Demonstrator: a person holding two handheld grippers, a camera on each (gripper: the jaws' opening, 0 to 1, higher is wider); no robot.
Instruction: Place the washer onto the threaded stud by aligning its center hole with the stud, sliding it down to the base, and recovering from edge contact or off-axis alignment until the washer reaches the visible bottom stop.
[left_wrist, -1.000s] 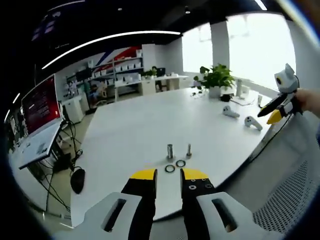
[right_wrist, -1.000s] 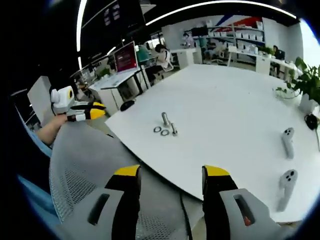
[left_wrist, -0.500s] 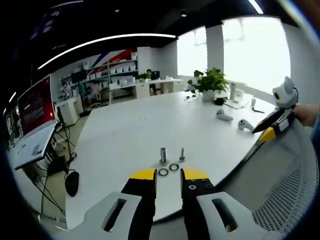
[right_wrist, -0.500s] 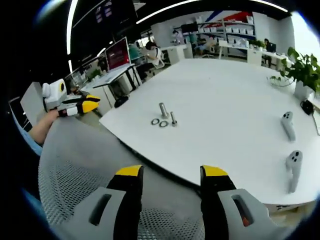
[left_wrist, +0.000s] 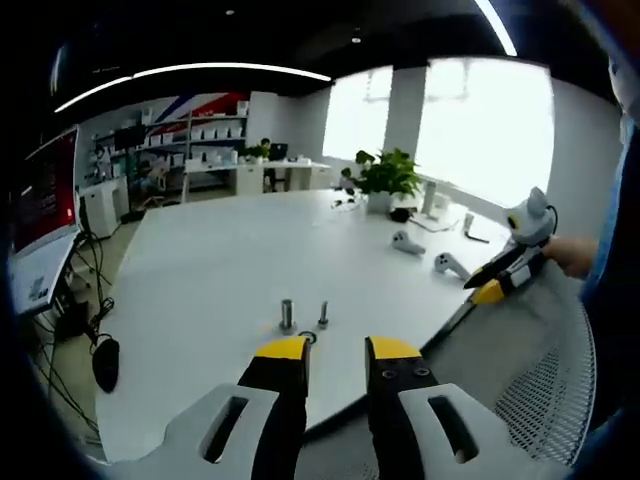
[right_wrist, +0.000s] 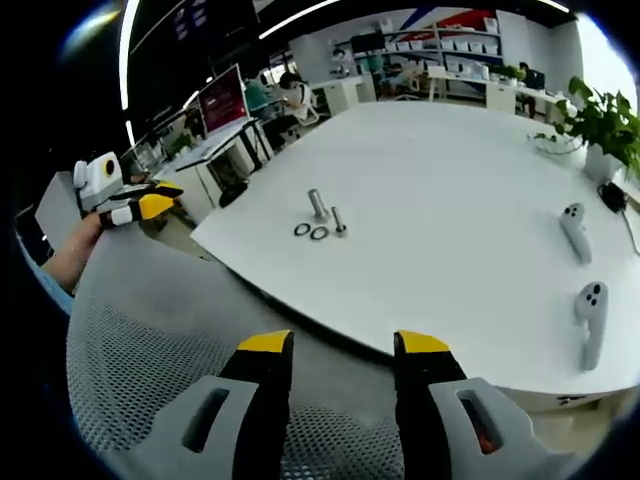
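On the white table (right_wrist: 450, 190) stand a thick threaded stud (right_wrist: 317, 204) and a thinner bolt (right_wrist: 339, 220). Two dark washers (right_wrist: 301, 229) (right_wrist: 319, 233) lie flat just in front of them. In the left gripper view the stud (left_wrist: 287, 313) and bolt (left_wrist: 323, 314) rise just beyond my jaw tips, and one washer (left_wrist: 307, 337) peeks out beside them. My left gripper (left_wrist: 338, 348) is open a little, with nothing between its jaws. My right gripper (right_wrist: 343, 343) is open wide and empty, well back from the table edge above a mesh chair back (right_wrist: 150, 350).
Two white controllers (right_wrist: 572, 225) (right_wrist: 590, 320) lie on the table's right side, near a potted plant (right_wrist: 600, 120). A hand holds the other gripper off the table's edge in each view (left_wrist: 505, 268) (right_wrist: 125, 200). Desks, monitors and shelves stand behind.
Both views have shifted with the hands. The left gripper's jaws now sit closer under the stud and washers. The stud, bolt and washers have not moved on the table.
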